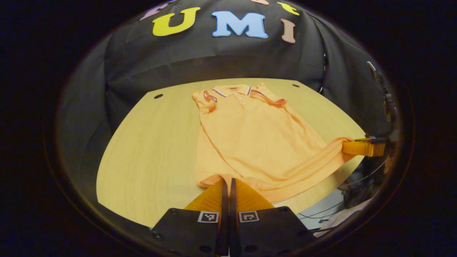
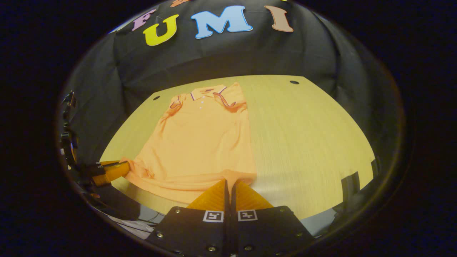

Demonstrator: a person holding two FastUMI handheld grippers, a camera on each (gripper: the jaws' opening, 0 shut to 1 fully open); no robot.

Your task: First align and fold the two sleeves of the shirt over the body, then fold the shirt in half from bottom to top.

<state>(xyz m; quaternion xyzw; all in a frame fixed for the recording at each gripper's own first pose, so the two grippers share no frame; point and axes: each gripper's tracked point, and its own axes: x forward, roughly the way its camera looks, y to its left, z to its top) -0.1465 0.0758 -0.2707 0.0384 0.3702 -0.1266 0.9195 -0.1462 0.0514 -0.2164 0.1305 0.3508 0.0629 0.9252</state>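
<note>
Shirt is plain orange all over, its collar edged with thin dark and white stripes. Under the shirt, the surface is pale yellowish woodgrain.

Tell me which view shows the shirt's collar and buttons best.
The left gripper view: the polo shirt's collar faces the camera there, with the trim stripes and the buttons below it clear. In the right gripper view the collar sits farther off and looks smaller, its buttons only faint dots.
</note>
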